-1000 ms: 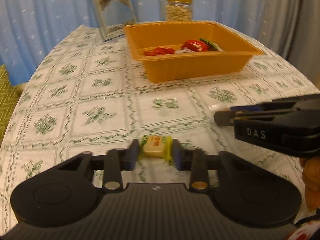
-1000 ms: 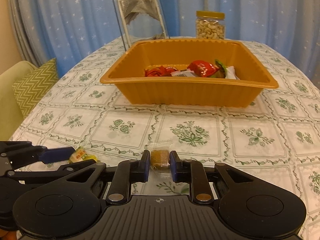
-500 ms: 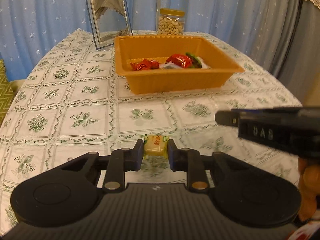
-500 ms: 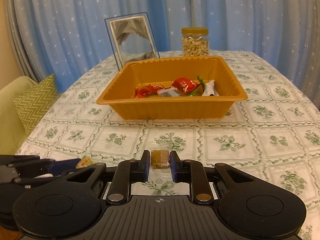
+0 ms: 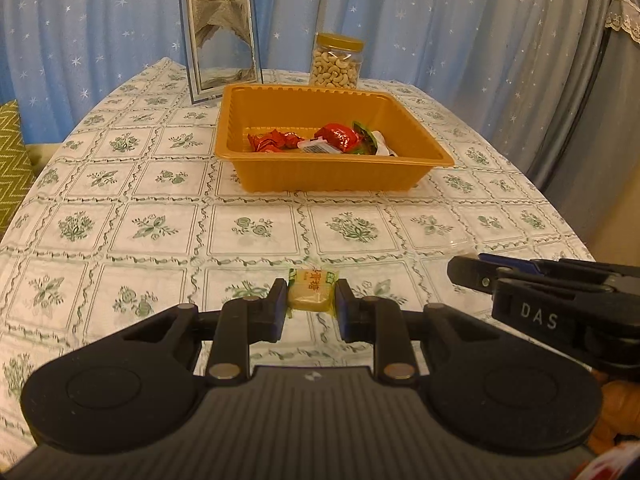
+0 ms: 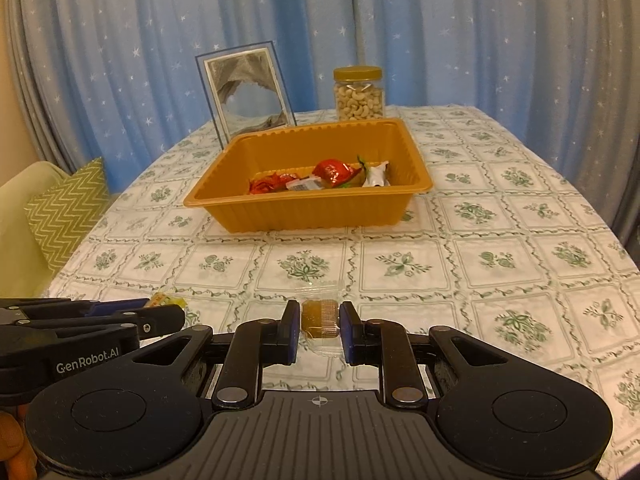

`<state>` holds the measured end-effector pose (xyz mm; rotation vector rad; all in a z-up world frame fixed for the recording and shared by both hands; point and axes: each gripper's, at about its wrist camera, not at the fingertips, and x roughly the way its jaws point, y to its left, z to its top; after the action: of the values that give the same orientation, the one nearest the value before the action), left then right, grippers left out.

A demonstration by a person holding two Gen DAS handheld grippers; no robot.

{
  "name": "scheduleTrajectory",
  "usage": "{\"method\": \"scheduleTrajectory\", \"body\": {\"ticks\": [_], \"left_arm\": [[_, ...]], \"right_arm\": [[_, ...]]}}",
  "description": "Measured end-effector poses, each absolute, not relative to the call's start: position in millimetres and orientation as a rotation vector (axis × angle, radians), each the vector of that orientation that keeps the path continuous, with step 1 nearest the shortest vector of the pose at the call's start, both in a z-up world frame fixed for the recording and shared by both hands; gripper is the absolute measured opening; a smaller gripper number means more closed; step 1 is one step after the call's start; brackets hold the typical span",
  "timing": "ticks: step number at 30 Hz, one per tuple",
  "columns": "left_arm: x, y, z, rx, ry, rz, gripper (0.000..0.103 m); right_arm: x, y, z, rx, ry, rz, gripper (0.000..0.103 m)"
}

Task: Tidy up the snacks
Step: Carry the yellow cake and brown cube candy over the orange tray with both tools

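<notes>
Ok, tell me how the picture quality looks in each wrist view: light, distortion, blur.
Left wrist view: warm yellowish indoor light, sharp throughout; the fisheye bends the table edges, and the red wrappers in the orange tray show small glints. Right wrist view: same warm cast, dark vignette in the corners, curtains bowed, and the clear wrapper round the brown candy catches faint glare.

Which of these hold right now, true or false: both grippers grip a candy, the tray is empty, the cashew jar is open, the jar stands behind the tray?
1. Left gripper and right gripper each grip a candy: true, a yellow candy and a brown candy.
2. The orange tray is empty: false, it holds wrapped snacks.
3. The cashew jar is open: false, its lid is on.
4. The jar stands behind the tray: true.
</notes>
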<state>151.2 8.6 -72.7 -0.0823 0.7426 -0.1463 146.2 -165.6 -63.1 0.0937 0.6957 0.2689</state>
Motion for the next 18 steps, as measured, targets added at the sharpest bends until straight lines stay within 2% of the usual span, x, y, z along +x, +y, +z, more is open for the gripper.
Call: {"method": "scheduleTrajectory", "body": {"ticks": [18], "left_arm": [[121,-8,-55,-0.076,0.736,-0.136,0.022]], "right_arm": [[116,-181,-47,0.103,0.672,0.258,0.021]]}}
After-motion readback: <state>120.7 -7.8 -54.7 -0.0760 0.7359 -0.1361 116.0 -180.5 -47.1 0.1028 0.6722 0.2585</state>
